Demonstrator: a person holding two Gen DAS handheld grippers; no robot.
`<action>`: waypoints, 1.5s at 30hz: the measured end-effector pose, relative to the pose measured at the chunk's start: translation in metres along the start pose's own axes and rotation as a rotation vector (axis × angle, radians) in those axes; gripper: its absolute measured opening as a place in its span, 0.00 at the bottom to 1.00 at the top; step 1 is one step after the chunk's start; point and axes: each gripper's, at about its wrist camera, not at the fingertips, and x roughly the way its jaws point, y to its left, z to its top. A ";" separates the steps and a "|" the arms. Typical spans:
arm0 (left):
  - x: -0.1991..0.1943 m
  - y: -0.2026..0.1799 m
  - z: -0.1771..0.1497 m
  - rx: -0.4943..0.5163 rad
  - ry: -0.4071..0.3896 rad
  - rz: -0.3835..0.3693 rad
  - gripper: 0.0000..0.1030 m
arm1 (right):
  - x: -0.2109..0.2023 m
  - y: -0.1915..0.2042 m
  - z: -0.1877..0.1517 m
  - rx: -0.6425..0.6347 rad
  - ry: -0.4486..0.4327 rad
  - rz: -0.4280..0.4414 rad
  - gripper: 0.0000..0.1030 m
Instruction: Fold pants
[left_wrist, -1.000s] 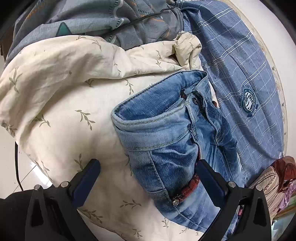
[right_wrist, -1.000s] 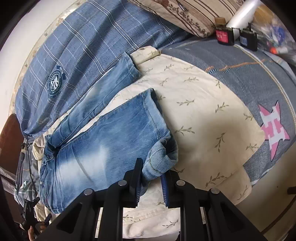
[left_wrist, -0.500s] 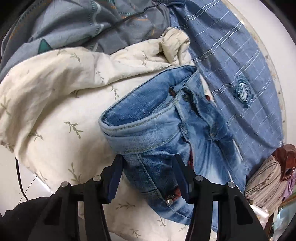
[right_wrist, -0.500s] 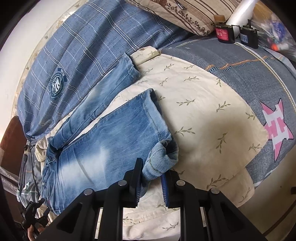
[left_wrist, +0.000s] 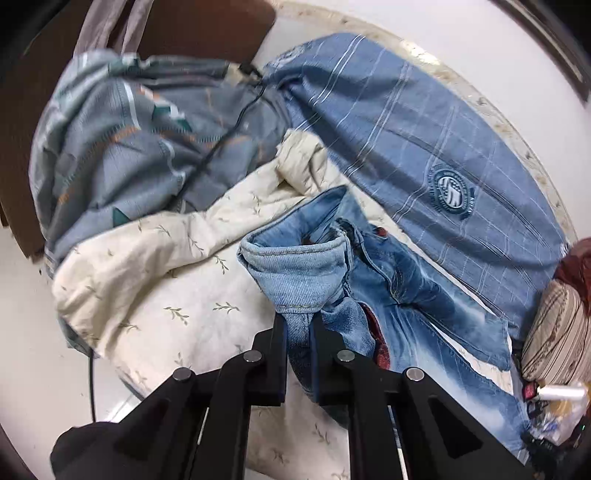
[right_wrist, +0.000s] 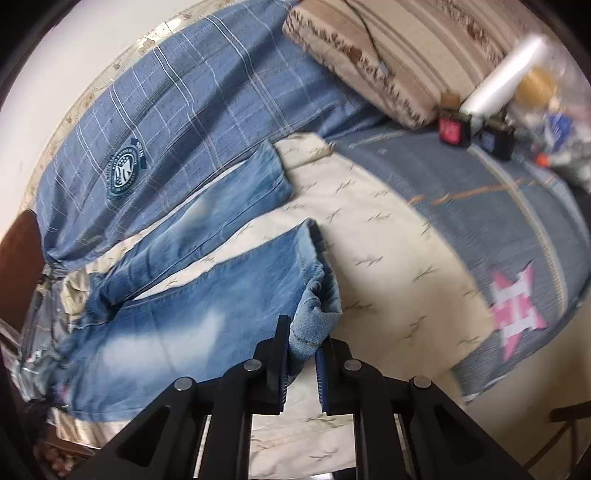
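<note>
Left wrist view: we are clamping the left tongs (left_wrist: 298, 330) almost fully closed on a bunched fold of the waistband of the faded blue denim jeans (left_wrist: 413, 306). A second ago these tongs were standing wide open on either side of that waistband, and half a second ago they were narrowing around it, so the grip at the waist end is only now being made. In the right wrist view, we are holding the right tongs (right_wrist: 301, 349) pinched nearly shut on the crumpled hem of the nearer leg, as they have been holding it through the last second. With both ends of one side now in hand, we are judging that the jeans are ready for the lengthwise fold, one leg carried over the other; no fold is made yet.

The jeans are lying on the bed, spread over the cream quilt printed with small leaf sprigs (left_wrist: 192, 295), with the waist end rising in a loose open loop above the left tongs. The two legs are running apart in a narrow V, the farther one reaching up against the blue checked blanket with a round crest badge (right_wrist: 177, 122). The denim is looking worn pale down the thighs and darker at the seams, with a dark red lining or belt showing at the fly.
</note>
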 end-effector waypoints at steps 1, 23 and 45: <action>0.000 0.003 -0.004 -0.005 0.015 0.008 0.10 | 0.003 -0.004 -0.001 0.000 0.010 -0.020 0.12; 0.033 -0.046 -0.005 0.272 0.015 0.086 0.68 | 0.048 -0.003 0.028 0.086 0.108 0.204 0.60; 0.098 -0.023 -0.004 0.265 0.255 0.134 0.90 | 0.087 0.004 0.047 0.066 0.180 0.108 0.78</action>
